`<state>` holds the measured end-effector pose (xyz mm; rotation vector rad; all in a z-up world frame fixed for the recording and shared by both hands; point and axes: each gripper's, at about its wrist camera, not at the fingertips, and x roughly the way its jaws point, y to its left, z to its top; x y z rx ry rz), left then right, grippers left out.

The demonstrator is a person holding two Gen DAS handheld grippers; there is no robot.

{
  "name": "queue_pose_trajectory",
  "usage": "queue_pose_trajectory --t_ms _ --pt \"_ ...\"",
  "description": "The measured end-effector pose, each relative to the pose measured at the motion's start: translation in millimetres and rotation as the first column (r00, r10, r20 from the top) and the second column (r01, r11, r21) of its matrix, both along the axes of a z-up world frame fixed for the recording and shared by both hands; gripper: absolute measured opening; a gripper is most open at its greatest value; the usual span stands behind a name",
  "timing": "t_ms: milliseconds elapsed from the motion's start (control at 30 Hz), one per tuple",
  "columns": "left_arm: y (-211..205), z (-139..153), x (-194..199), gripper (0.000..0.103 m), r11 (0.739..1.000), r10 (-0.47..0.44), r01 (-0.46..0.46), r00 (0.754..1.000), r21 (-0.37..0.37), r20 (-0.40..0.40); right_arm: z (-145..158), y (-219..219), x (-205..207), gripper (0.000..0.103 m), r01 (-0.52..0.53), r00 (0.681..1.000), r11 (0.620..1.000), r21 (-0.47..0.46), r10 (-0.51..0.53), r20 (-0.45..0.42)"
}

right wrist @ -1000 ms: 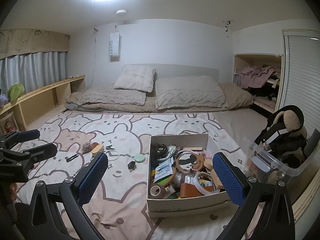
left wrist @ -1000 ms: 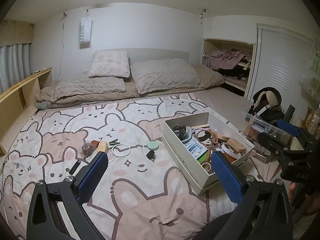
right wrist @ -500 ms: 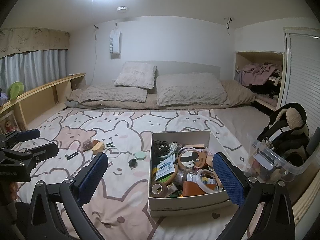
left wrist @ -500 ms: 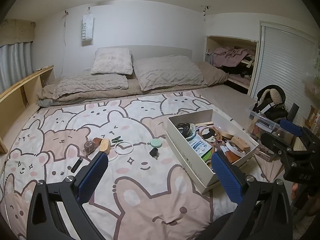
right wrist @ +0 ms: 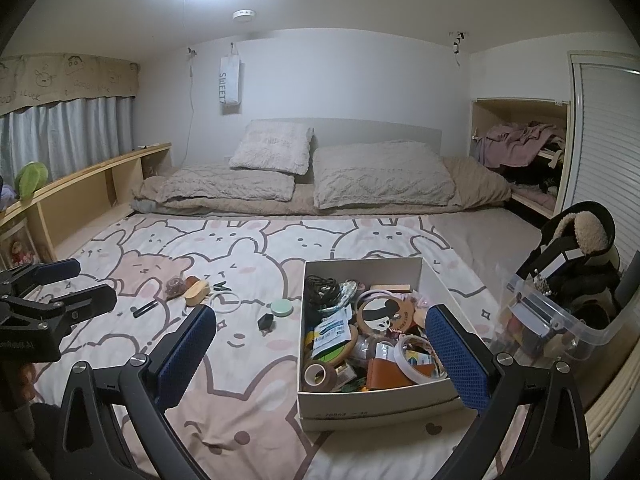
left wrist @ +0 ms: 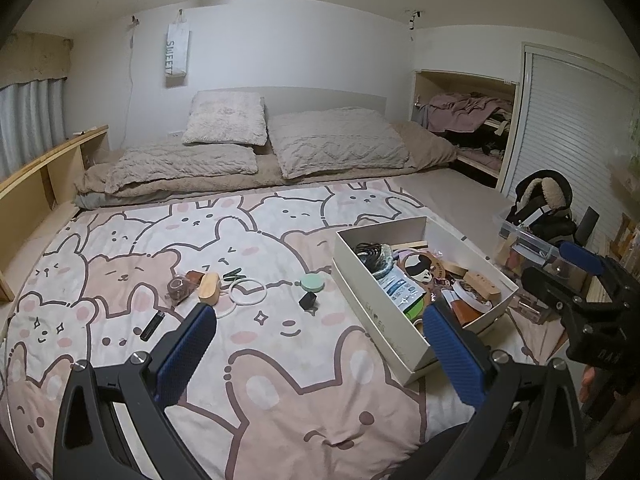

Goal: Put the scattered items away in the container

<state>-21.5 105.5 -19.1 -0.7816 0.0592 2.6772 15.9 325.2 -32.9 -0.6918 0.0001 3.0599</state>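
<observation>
Grippers left (left wrist: 318, 332) and right (right wrist: 320, 334) spread wide (both empty), above bedspread (left wrist: 256, 364), box (right wrist: 362, 402) cluttered.

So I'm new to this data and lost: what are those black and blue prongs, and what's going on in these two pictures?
Each picture comes from a camera on a hand-held two-finger gripper, looking along its blue-padded fingers. The left gripper and right gripper are both open and hold nothing. Below is a cartoon bedspread. The white box is already full of odds and ends. Still loose on the bedspread: a green round tin, a black clip, white rings, a wooden piece and a black stick.
</observation>
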Motion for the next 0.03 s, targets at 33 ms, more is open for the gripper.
queue_pose_trajectory --t_ms 33 --pt "-0.3 0.3 0.3 0.103 1.000 0.002 -0.002 1.000 0.002 0.000 0.2 0.1 -0.1 0.103 0.000 1.000 1.000 0.000 0.000 0.000"
